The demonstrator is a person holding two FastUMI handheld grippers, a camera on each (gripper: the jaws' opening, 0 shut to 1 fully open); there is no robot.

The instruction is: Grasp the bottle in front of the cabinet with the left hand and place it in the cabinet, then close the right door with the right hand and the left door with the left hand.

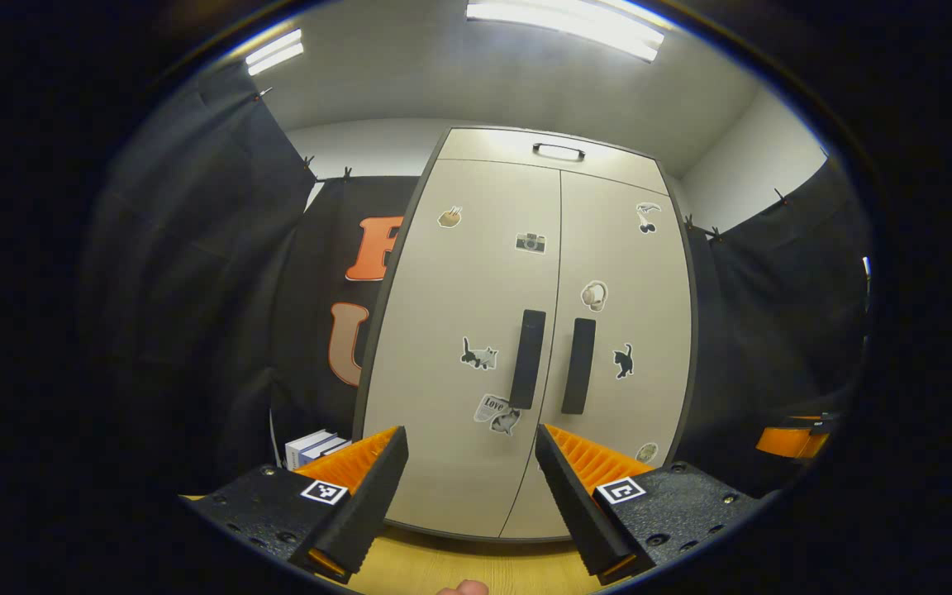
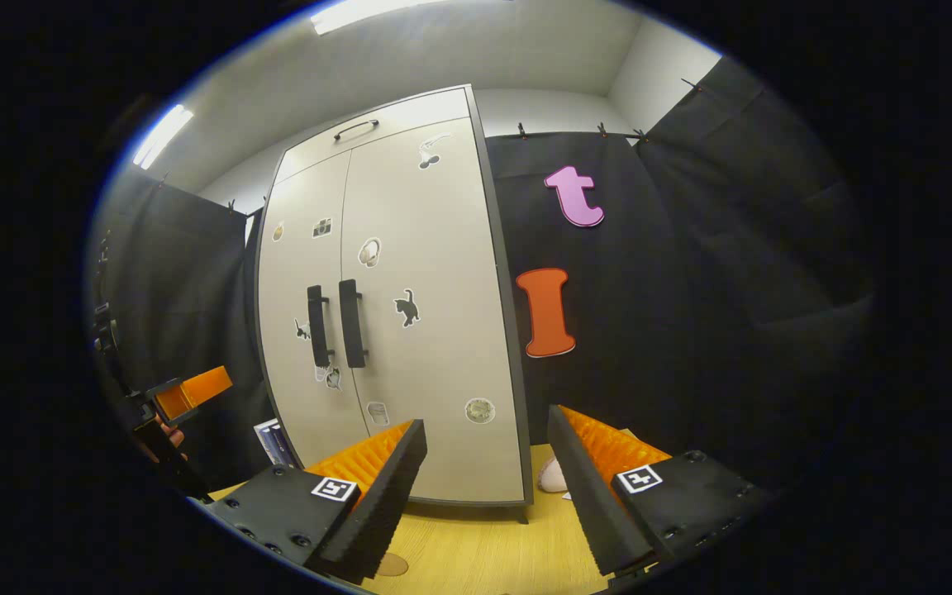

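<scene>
My left gripper (image 1: 469, 496) and right gripper (image 2: 484, 492) are both spread and hold nothing. The cabinet (image 1: 525, 330) stands at the desk's (image 1: 476, 570) far edge, both doors flush. I see no bottle; judged inside. Stiff handles (image 1: 527, 359): grip mid-bar.

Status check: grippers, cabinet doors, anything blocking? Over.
Left gripper open, empty, facing the cabinet. Right gripper open, empty. Left door and right door both shut; bottle not sighted. Nothing between fingers and doors.
</scene>
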